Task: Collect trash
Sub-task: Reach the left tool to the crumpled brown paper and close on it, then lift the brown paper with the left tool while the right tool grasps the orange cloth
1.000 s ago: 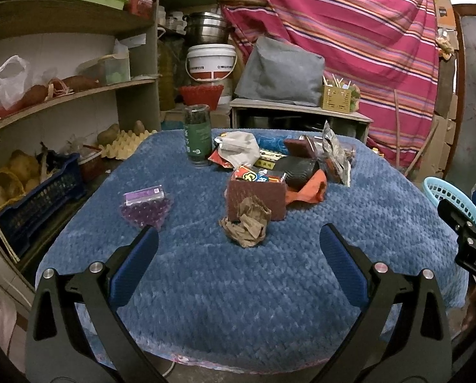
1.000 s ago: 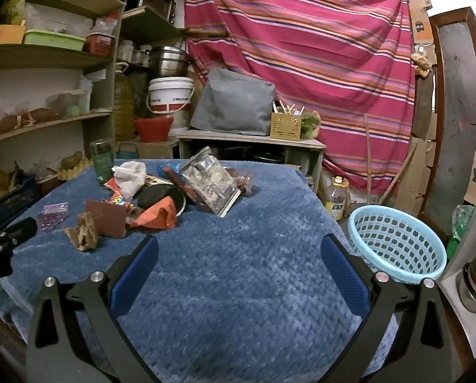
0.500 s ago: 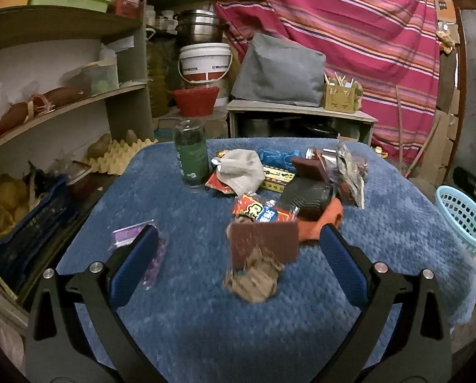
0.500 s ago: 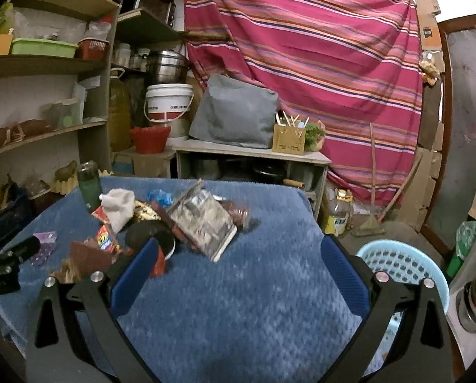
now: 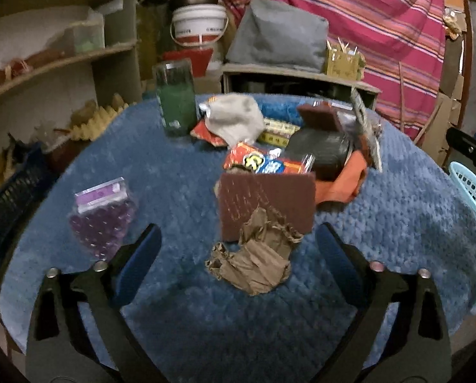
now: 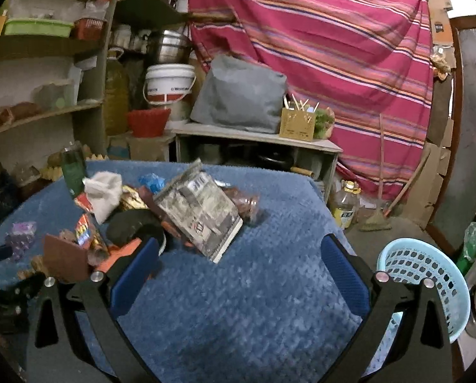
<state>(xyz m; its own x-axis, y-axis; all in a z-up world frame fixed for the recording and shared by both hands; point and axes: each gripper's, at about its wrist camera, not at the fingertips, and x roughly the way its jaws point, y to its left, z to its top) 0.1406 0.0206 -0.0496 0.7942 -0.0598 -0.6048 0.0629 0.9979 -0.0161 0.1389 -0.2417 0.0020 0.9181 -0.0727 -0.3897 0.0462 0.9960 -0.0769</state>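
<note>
A pile of trash lies on the blue-covered table [image 5: 404,223]. Nearest to me is a crumpled brown paper [image 5: 254,261], leaning on a brown rectangular pad [image 5: 266,204]. Behind them are a red snack wrapper [image 5: 263,162], an orange scrap [image 5: 343,182] and a white crumpled bag [image 5: 234,118]. My left gripper [image 5: 238,233] hangs low over the table; its jaws are closing with the brown paper between them, pads apart from it. My right gripper [image 6: 241,244] is open over bare cloth, with a silver foil packet [image 6: 199,210] just beyond its fingers.
A purple bag [image 5: 100,220] lies left of the left gripper, and a green bottle [image 5: 175,102] stands at the back. A light blue basket [image 6: 429,274] sits on the floor off the table's right edge. Shelves line the left wall.
The left gripper came forward and down, so the brown paper now sits between its fingers, which stand slightly narrower. The right gripper moved toward the pile, and the foil packet looms closer.
</note>
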